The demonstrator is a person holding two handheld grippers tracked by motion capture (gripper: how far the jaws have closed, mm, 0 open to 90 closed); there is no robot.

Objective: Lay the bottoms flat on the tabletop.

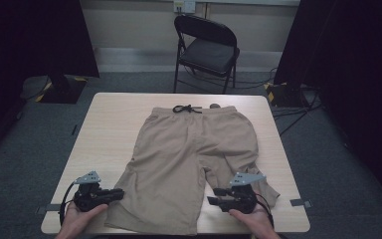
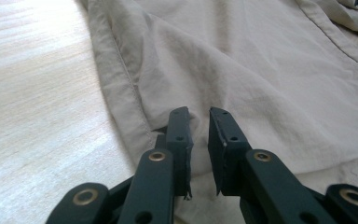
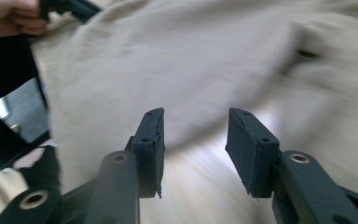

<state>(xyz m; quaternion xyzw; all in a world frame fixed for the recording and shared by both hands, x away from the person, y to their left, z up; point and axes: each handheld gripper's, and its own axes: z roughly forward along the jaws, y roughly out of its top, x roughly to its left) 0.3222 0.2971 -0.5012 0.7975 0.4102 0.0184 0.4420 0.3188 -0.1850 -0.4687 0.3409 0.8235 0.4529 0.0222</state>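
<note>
- I see the tan shorts (image 1: 189,159) lying flat in the middle of the table (image 1: 109,124), waistband toward 12 o'clock, both leg hems toward 6 o'clock.
- A black drawstring (image 1: 186,108) is tied in a bow at the waistband.
- I find no brand, label or legible writing on the shorts, the table or either tool.
- The left gripper (image 1: 113,194) sits at about 7 o'clock on the table, pointing at the outer hem of the near leg.
- In the left gripper view its jaws stand a narrow gap apart over a fold of cloth (image 2: 200,123); I cannot tell whether the pads pinch it.
- The right gripper (image 1: 220,196) sits at about 5 o'clock, by the other leg's inner hem.
- Its jaws stand well apart, nothing between them; that view is blurred.
- A black folding chair (image 1: 206,50) stands beyond the table at 12 o'clock.
</note>
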